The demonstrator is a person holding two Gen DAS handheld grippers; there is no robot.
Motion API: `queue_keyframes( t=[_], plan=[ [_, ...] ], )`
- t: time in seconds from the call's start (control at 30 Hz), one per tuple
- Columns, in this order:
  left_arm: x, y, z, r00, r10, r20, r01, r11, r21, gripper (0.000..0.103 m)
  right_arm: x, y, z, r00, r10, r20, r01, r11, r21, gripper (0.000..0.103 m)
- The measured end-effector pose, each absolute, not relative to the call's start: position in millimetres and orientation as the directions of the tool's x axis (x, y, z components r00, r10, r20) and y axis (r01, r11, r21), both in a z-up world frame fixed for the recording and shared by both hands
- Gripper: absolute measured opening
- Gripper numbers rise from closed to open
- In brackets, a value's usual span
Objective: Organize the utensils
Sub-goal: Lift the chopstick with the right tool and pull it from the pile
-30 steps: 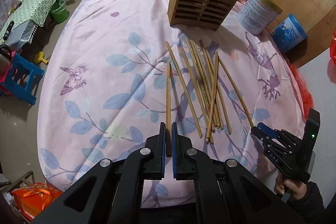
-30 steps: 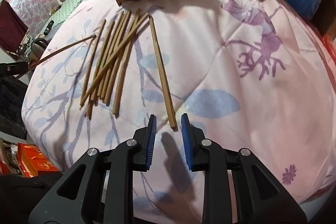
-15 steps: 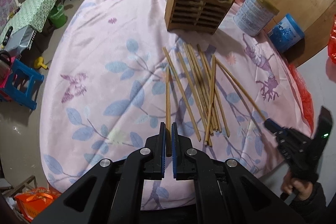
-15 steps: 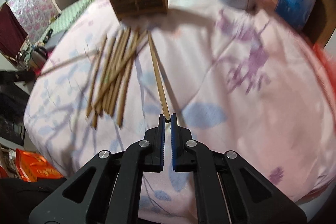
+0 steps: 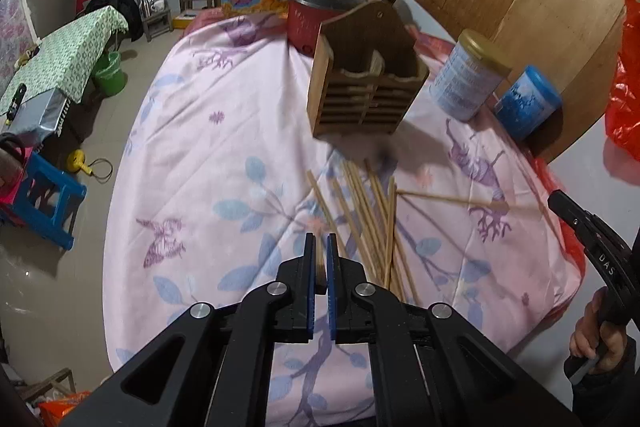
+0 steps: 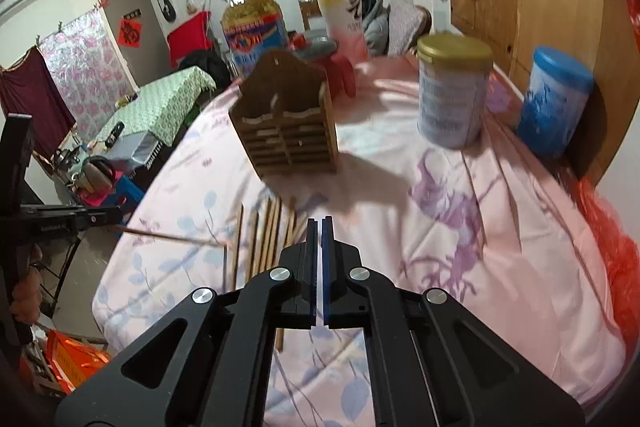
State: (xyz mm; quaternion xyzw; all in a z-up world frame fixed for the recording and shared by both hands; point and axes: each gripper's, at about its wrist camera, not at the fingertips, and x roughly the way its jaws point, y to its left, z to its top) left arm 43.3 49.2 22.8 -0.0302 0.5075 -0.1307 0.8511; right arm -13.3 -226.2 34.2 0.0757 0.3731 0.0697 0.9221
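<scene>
1. The left gripper (image 5: 320, 259) has its jaws drawn in to a narrow slit on one chopstick (image 6: 172, 237). In the right wrist view that stick juts out from the left over the table, held up off the cloth.
2. The right gripper (image 6: 321, 227) is pinched almost fully together. Its own camera barely shows what it grips, but the left wrist view shows a second chopstick (image 5: 452, 201) reaching from it toward the pile, also in the air.
3. The loose chopsticks (image 5: 368, 223) lie fanned and overlapping on the pink tablecloth (image 5: 200, 167), just beyond both grippers and nearer than the holder. I count roughly eight to ten. The overlaps and blur prevent an exact figure.
4. One wooden holder (image 5: 360, 103) stands upright at the far middle of the table, with two compartments. No chopstick shows sticking out of it.
5. Judged from this, the task is at its beginning: two sticks are picked up, none is stowed, and the whole pile is left to move.
6. To the far right stand two tins, the white tin (image 5: 468, 75) with a gold lid and the blue tin (image 5: 524, 103).
</scene>
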Motion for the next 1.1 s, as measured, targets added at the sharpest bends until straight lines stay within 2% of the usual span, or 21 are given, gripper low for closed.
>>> queue_keyframes(
  t=[0.23,0.27,0.47,0.63,0.8,0.9,1.1],
  plan=[
    [50,45,30,0.469,-0.274,-0.840,0.199,0.959,-0.201,0.005,-8,-217,35,0.698,0.197,-0.688,-0.113,0.980,0.166,0.003],
    [50,44,30,0.472,-0.277,-0.837,0.199,0.958,-0.205,0.005,-8,-217,29,0.685,0.201,-0.700,-0.116,0.979,0.167,0.008],
    [53,44,30,0.474,-0.275,-0.836,0.195,0.959,-0.205,0.005,-18,-235,-34,0.582,0.152,-0.799,-0.093,0.988,0.120,0.019],
    [55,39,30,0.481,-0.255,-0.839,0.198,0.964,-0.179,0.005,-36,-263,-88,0.480,0.141,-0.866,-0.021,0.989,0.149,0.019],
    [59,38,31,0.488,-0.225,-0.843,0.186,0.971,-0.152,0.005,-43,-267,-111,0.455,0.148,-0.878,-0.017,0.987,0.157,0.020],
    [61,39,31,0.494,-0.205,-0.845,0.174,0.975,-0.135,0.006,-41,-267,-121,0.449,0.146,-0.882,-0.024,0.988,0.151,0.028],
    [63,41,29,0.501,-0.175,-0.848,0.151,0.982,-0.113,0.006,-38,-267,-135,0.450,0.128,-0.884,-0.030,0.991,0.128,0.027]
  ],
)
